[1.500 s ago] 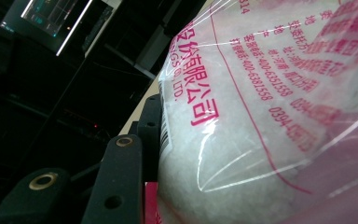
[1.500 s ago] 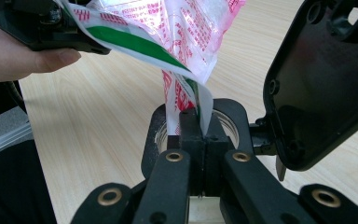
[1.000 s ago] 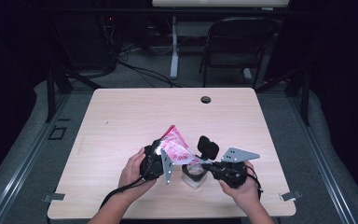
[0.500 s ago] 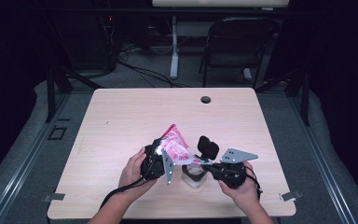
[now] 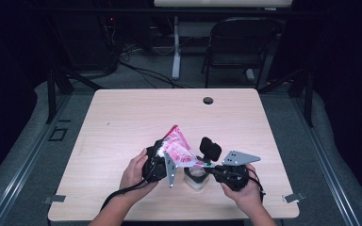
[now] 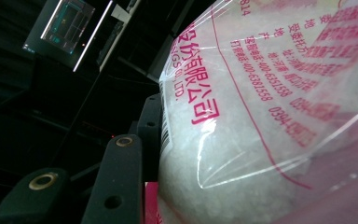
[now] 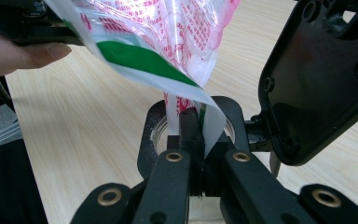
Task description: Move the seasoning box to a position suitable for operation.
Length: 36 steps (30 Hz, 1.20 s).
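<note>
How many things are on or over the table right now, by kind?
Pink-printed plastic bag: 1
Clear jar: 1
Handheld grippers: 2, left gripper and right gripper
Total: 4

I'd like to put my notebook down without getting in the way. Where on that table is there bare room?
The far half of the table, from the round hole back to both far corners, is bare, and so is the near left corner. It is crowded at the near middle, where both grippers hold the bag over a small jar.
</note>
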{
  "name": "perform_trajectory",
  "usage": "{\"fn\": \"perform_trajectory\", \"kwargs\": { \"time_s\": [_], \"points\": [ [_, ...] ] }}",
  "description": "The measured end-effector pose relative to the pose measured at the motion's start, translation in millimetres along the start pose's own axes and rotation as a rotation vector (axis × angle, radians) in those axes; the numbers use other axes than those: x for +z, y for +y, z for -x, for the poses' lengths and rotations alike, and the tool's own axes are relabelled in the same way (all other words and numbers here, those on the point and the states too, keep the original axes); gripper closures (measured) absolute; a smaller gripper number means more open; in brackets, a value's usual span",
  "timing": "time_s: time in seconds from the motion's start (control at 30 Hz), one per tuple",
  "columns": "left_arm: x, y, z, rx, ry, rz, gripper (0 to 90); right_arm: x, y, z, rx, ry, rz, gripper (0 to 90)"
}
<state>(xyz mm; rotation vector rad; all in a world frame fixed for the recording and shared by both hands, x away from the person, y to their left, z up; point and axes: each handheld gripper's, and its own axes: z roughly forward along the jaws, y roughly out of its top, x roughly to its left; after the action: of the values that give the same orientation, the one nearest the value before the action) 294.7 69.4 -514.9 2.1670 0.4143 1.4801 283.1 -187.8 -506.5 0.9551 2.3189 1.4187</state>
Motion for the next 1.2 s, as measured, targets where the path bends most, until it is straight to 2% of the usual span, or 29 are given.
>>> {"fn": "perform_trajectory", "kwargs": {
  "time_s": [0.57, 1.2],
  "points": [
    [-1.8, 0.4, 0.5, 0.027, 0.038, 0.019, 63.3, 0.2, -1.0, -0.2, 0.003, 0.009, 0.008, 90.0],
    [-4.7, 3.4, 0.2, 0.087, 0.086, 0.036, 62.7, 1.3, -2.3, 0.4, 0.003, 0.008, 0.0, 90.0]
  ]
}}
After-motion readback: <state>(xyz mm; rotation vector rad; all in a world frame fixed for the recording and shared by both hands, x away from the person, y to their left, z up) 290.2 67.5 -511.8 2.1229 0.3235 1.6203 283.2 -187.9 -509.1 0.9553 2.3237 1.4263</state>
